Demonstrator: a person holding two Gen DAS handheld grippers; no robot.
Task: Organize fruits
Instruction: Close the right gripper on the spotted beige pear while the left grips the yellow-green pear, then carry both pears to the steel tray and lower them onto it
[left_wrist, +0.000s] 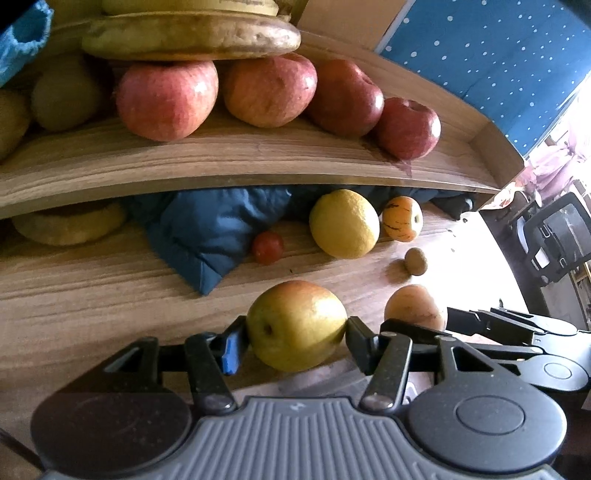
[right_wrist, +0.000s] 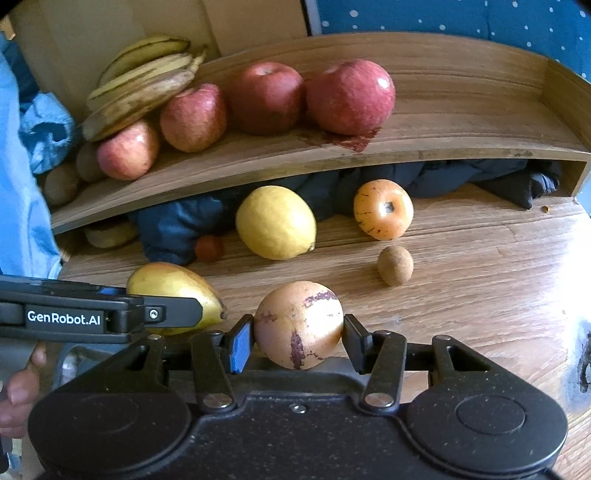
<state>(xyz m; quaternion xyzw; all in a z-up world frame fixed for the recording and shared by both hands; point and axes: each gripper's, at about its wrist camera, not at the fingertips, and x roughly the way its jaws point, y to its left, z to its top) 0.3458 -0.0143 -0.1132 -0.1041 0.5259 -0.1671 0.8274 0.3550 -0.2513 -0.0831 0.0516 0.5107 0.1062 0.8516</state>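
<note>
My left gripper is shut on a yellow-green apple above the wooden table. My right gripper is shut on a pale orange fruit with purple streaks; this fruit and the right gripper also show in the left wrist view. The left gripper and its apple show at the left of the right wrist view. A wooden shelf holds red apples, bananas and kiwis.
On the table lie a lemon, an orange streaked fruit, a small brown kiwi and a small red fruit. A dark blue cloth is stuffed under the shelf. A red stain marks the shelf.
</note>
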